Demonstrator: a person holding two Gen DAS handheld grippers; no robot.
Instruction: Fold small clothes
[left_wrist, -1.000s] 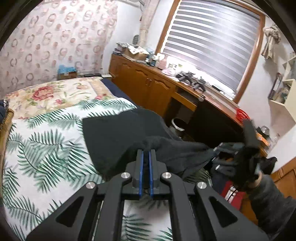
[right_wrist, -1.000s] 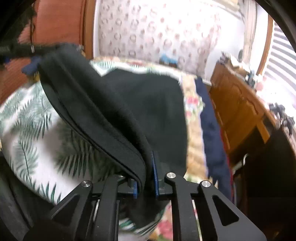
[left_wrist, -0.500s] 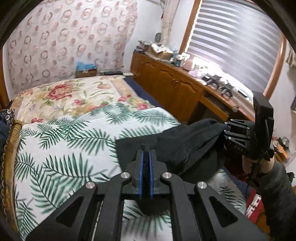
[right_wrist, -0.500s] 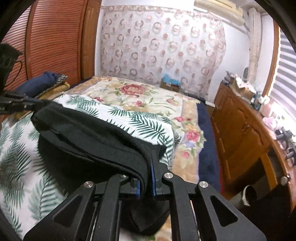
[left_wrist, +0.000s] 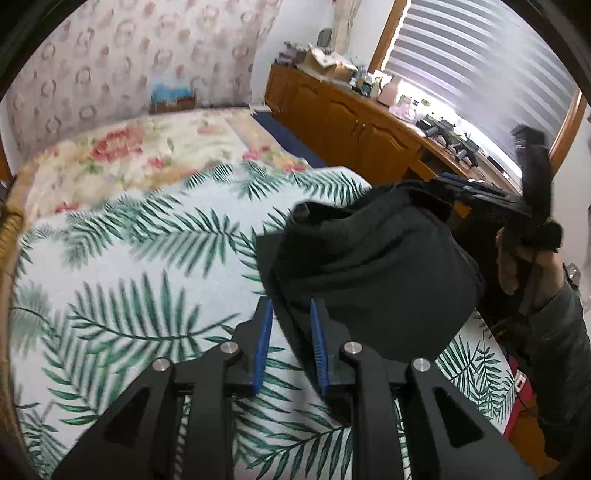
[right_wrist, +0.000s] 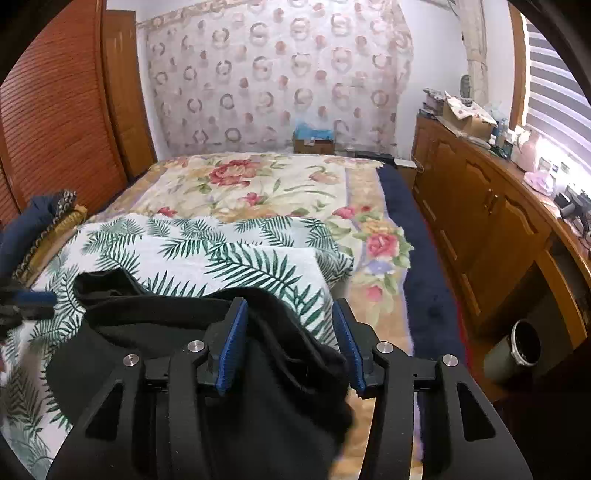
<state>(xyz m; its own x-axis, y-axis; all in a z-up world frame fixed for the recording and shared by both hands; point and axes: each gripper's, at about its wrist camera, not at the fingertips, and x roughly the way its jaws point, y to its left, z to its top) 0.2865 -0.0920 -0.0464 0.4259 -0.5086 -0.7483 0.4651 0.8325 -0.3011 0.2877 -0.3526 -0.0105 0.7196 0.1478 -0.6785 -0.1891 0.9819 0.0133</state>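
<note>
Left-wrist view takes in the bed (left_wrist: 110, 266), spread with a palm-leaf cover over a floral quilt (left_wrist: 122, 147), with a dark garment (left_wrist: 369, 266) heaped at the cover's right side. A wooden cabinet (left_wrist: 343, 122) runs along the wall beneath a blinded window (left_wrist: 472, 59). The left gripper (left_wrist: 287, 314) has its jaws a little apart and opening; a fold of the dark garment lies between the blue pads, against the right pad, while the left pad stands clear of it over the cover. At the right edge a person's hand (left_wrist: 517, 258) grips the handle of the right gripper, whose fingers reach to the garment's far top edge.

Right-wrist view shows what the other cannot: a slatted wooden door (right_wrist: 55, 118) on the left, a stack of folded bedding (right_wrist: 40, 225) beside the bed, and a dark bin (right_wrist: 517, 350) on the floor by the cabinet. The right gripper (right_wrist: 291, 325) has its jaws about half apart and opening. The garment's bunched edge sits between them, touching the left pad (right_wrist: 231, 350) and sagging short of the right one. At the far left edge, blue pads of the left gripper show, blurred, beside the cloth.
</note>
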